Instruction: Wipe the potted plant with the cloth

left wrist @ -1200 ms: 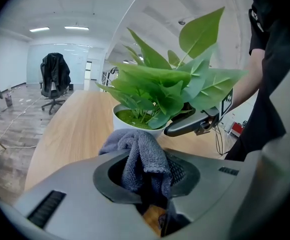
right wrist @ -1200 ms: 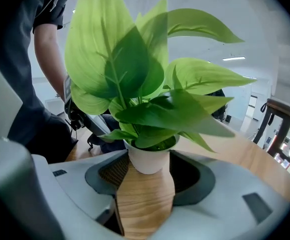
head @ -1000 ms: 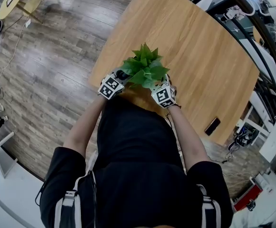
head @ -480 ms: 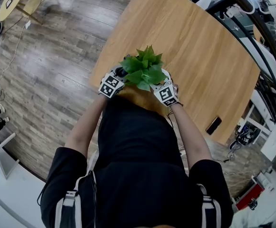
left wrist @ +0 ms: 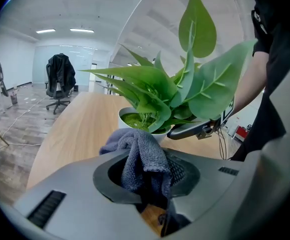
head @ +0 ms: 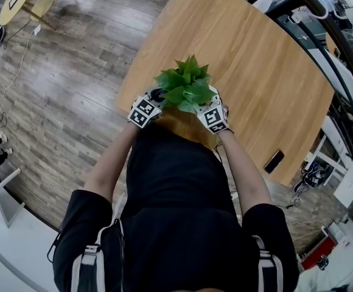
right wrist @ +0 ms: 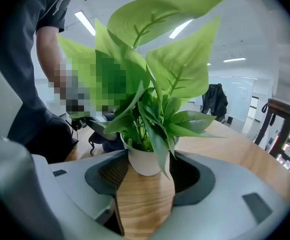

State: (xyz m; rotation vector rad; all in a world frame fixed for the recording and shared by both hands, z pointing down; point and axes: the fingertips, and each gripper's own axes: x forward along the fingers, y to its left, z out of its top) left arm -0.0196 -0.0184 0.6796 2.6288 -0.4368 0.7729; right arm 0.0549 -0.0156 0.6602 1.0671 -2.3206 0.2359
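Note:
A leafy green plant (head: pixel 186 89) in a white pot (right wrist: pixel 144 160) stands near the front edge of the wooden table (head: pixel 249 47). My left gripper (left wrist: pixel 147 176) is shut on a bunched grey cloth (left wrist: pixel 139 151), held just short of the pot (left wrist: pixel 131 119) on its left side, under the leaves. My right gripper (right wrist: pixel 147 179) has its jaws on either side of the pot, pads against its sides. In the head view the left gripper (head: pixel 151 104) and right gripper (head: pixel 210 112) flank the plant, and the leaves hide their fingertips.
A dark phone (head: pixel 272 161) lies near the table's right front corner. The table edge runs right in front of the person's body. Wooden floor (head: pixel 55 84) lies to the left, with a black railing (head: pixel 347 59) and clutter to the right.
Both grippers have shifted a little: the right one slightly up and to the right, the left one slightly right. The plant stays between them in nearly the same place.

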